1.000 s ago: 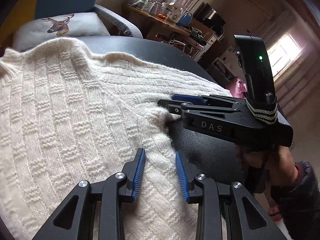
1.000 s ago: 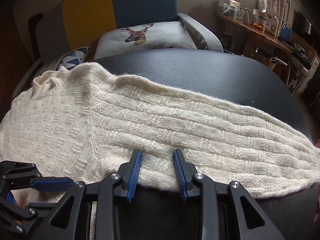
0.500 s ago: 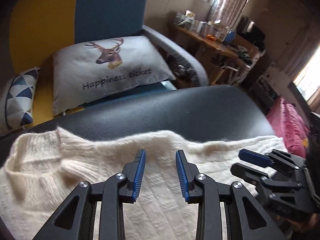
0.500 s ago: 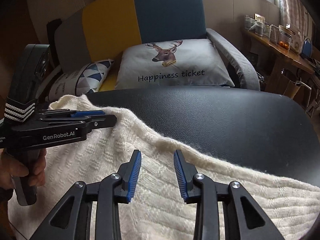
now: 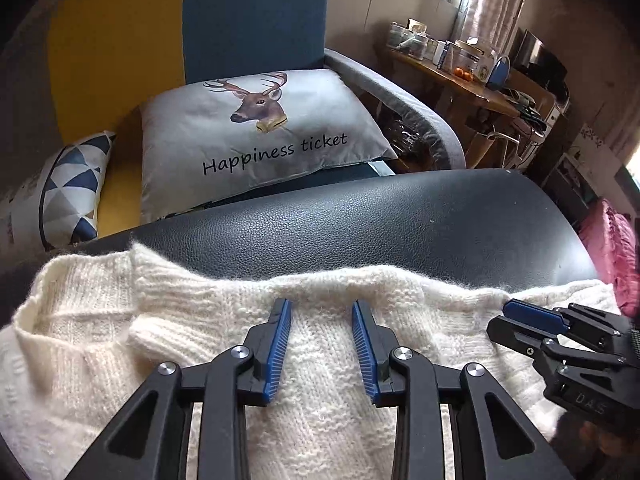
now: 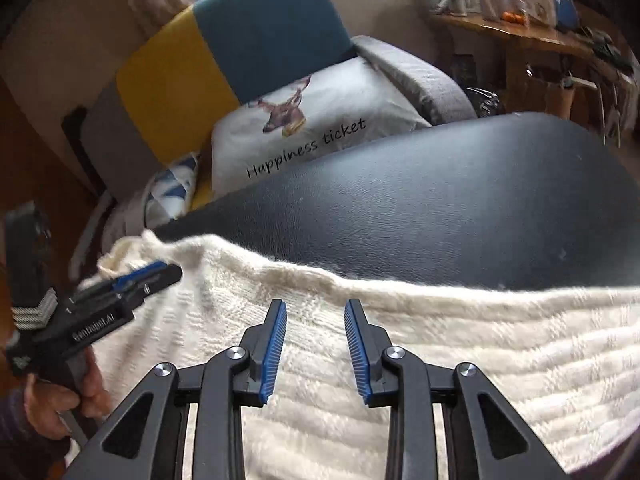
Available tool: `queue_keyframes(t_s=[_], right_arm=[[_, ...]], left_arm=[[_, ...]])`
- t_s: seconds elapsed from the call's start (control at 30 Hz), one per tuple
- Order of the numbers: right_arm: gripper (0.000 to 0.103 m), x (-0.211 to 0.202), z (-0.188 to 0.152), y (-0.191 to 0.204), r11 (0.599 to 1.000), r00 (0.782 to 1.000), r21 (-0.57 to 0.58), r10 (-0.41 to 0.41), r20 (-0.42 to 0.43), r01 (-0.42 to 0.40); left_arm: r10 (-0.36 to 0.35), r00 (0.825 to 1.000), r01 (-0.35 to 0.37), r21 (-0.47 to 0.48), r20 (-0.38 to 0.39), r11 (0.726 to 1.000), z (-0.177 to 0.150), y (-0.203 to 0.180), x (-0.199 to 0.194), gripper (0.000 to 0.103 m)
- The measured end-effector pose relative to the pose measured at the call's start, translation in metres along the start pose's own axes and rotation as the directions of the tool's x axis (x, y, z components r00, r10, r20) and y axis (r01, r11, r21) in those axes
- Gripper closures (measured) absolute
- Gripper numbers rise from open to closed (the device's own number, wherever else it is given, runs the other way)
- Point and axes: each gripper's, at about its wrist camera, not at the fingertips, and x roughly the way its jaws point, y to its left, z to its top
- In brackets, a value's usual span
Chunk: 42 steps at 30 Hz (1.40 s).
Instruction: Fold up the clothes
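A cream knitted sweater [image 5: 328, 392] lies spread on a black leather surface [image 5: 400, 220], its ribbed collar [image 5: 160, 292] at the left. My left gripper [image 5: 319, 312] hovers open over the sweater's far edge, just right of the collar, with nothing pinched. The right gripper [image 5: 532, 320] shows at the right of that view, over the same edge. In the right wrist view my right gripper [image 6: 315, 310] is open above the sweater [image 6: 460, 344] near its far edge. The left gripper [image 6: 148, 276], held by a hand [image 6: 48, 404], sits to its left by the collar.
Behind the black surface [image 6: 440, 200] stands an armchair [image 5: 248, 12] with a deer cushion [image 5: 256, 128] and a triangle-patterned cushion [image 5: 72, 188]. A cluttered wooden desk [image 5: 460, 80] is at the back right. Pink fabric [image 5: 612, 248] lies past the right edge.
Both grippers have moved from the sweater's body and near hem up to its far edge by the collar. The right gripper has rolled, so its view is tilted. Jaw gaps look unchanged.
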Motion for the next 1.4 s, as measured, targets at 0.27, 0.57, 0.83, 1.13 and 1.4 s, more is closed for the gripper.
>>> queue_keyframes(t_s=[0.27, 0.57, 0.83, 1.13, 1.4], right_arm=[[0.067, -0.156, -0.069, -0.186, 0.796, 0.972, 0.604, -0.101, 0.214, -0.05], [0.068, -0.159, -0.081, -0.261, 0.666, 0.96, 0.736, -0.112, 0.258, -0.12], [0.07, -0.138, -0.065, -0.259, 0.695, 0.954, 0.707, -0.108, 0.278, -0.127], [0.094, -0.116, -0.032, -0.199, 0.891, 0.959, 0.439, -0.217, 0.182, 0.118], [0.093, -0.072, -0.026, -0.119, 0.987, 0.986, 0.08, -0.147, 0.081, 0.141]], left_arm=[[-0.079, 0.997, 0.078, 0.082, 0.011, 0.994, -0.058, -0.023, -0.052, 0.066], [-0.079, 0.995, 0.084, 0.078, -0.063, 0.993, -0.1, -0.044, -0.045, 0.053], [-0.081, 0.995, 0.085, 0.08, -0.058, 0.993, -0.104, -0.045, -0.044, 0.049], [-0.1, 0.992, 0.106, 0.07, -0.079, 0.992, -0.1, -0.044, -0.046, 0.045], [-0.435, 0.885, 0.419, -0.12, -0.168, 0.9, -0.052, -0.076, -0.056, 0.064]])
